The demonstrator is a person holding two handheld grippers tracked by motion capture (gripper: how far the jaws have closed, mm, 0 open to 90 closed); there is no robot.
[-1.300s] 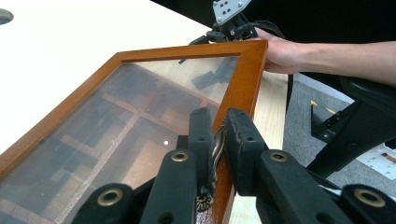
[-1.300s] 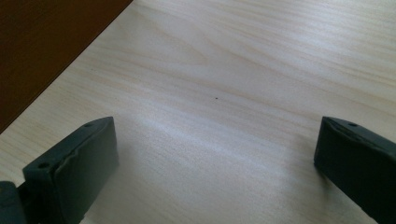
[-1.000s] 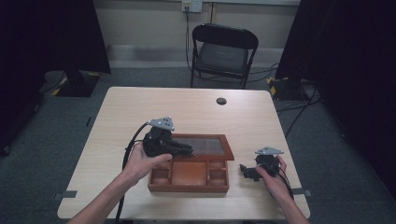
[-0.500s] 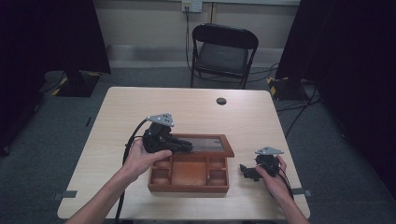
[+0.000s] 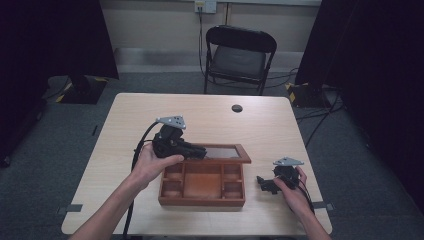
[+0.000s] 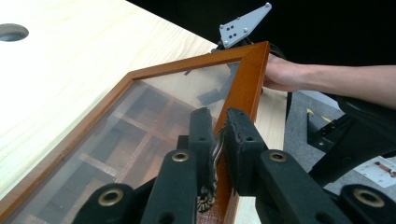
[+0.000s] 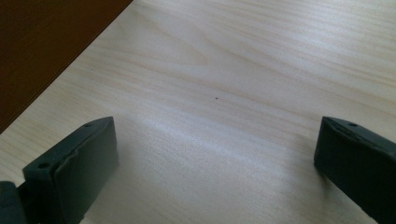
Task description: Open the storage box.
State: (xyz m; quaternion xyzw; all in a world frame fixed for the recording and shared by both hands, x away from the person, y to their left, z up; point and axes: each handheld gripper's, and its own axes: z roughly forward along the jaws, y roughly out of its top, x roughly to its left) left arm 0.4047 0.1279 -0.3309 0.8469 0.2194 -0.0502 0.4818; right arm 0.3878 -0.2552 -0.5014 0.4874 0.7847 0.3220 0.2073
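I hold the left gripper [image 6: 215, 135] clamped narrow on the rigid wooden frame of the box's fragile glass lid [image 6: 140, 100], clear of the pane, near the table's front edge, while the right gripper [image 7: 215, 158] rests wide and empty.

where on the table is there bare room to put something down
Bare wood spans the far half of the light wooden table, around the round cable hole, plus the left strip beside the left gripper. The near middle is crowded by the compartmented brown wooden box, its glass-paned lid and right gripper.
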